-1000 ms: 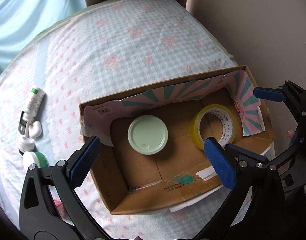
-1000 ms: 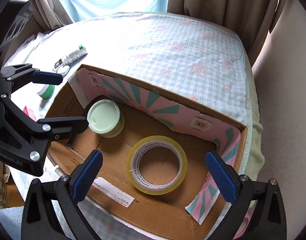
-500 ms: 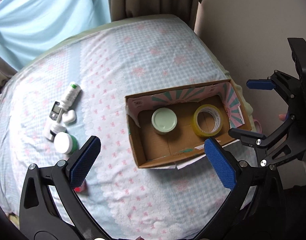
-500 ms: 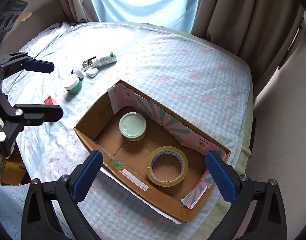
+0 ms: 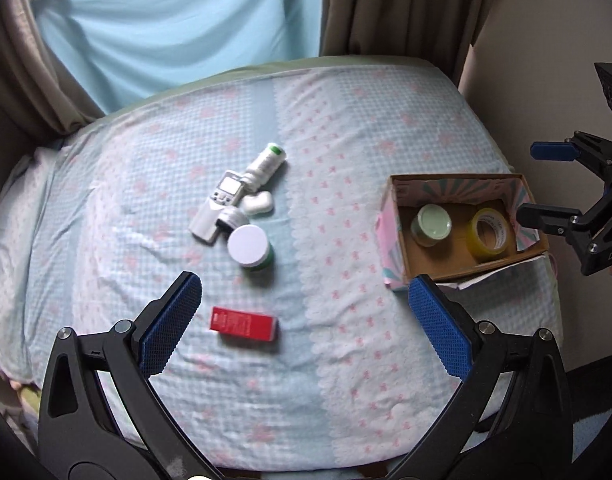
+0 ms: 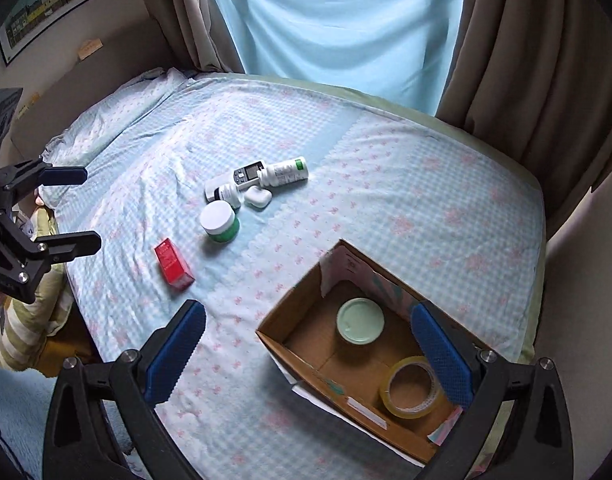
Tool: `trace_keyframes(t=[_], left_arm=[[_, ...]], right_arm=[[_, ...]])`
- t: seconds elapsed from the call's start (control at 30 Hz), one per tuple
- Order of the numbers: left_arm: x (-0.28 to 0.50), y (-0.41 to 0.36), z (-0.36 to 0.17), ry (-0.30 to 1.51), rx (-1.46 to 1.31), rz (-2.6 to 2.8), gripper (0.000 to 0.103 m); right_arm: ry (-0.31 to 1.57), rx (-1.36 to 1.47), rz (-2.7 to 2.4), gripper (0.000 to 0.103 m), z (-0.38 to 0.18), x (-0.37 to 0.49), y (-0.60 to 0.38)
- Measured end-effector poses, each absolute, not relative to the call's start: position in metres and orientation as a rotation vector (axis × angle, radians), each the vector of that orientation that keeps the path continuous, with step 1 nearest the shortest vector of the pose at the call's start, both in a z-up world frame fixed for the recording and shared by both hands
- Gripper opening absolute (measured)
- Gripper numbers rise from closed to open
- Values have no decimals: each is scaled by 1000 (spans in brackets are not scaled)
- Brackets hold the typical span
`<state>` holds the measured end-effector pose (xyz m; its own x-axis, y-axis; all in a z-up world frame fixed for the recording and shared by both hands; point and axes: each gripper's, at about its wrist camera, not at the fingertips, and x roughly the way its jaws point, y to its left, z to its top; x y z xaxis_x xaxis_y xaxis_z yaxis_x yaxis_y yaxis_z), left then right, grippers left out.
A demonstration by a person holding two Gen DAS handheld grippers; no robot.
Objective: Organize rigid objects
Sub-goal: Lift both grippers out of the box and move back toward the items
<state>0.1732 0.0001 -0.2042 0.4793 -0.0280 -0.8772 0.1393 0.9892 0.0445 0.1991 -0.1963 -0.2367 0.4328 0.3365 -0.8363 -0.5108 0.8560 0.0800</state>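
The left gripper [image 5: 303,328] hangs above the near edge of the bed with its blue-padded jaws spread wide and nothing between them. Below it, on the pale blue checked bedsheet with pink bows [image 5: 346,140], lies a small red rectangular carton [image 5: 243,323]; its print is too small to read. Past it stands a round green jar with a white lid [image 5: 249,246]. Just beyond that sits a tight cluster: a white remote control with a grey screen [image 5: 217,206], a small dark bottle with a silvery cap [image 5: 230,219], a white heart-shaped case [image 5: 258,203] and a white plastic bottle with a green end [image 5: 265,166], lying on its side with fine print that I cannot make out.

Further right, near the bed's corner, is an open brown cardboard box with a pink and teal sunburst lining [image 6: 301,312]. Inside it stand a round jar with a pale green lid [image 6: 360,320] and, beside it, a roll of clear yellowish packing tape [image 6: 410,386] whose inner core carries unreadable lettering.

The right gripper [image 6: 308,354] hovers over the box, jaws equally wide apart, holding nothing.
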Motion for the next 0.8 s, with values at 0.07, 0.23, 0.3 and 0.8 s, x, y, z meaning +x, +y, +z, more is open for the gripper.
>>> trace_keyframes(t=[0.07,0.23,0.3,0.8], left_arm=[[173,27,-207,1072,96,-97,103],[178,90,-215,1091,45,-112,103],[181,113,-217,1089,50,-123,103],[255,245,-303,1191,125,-288,103]], right_arm=[[993,-184,518,103,-235,199,-177],[1018,-84,472,103,-236,200,-125],[1031,-38,448,103,-240,200,-103],[1154,190,226,103,-311,240,40]])
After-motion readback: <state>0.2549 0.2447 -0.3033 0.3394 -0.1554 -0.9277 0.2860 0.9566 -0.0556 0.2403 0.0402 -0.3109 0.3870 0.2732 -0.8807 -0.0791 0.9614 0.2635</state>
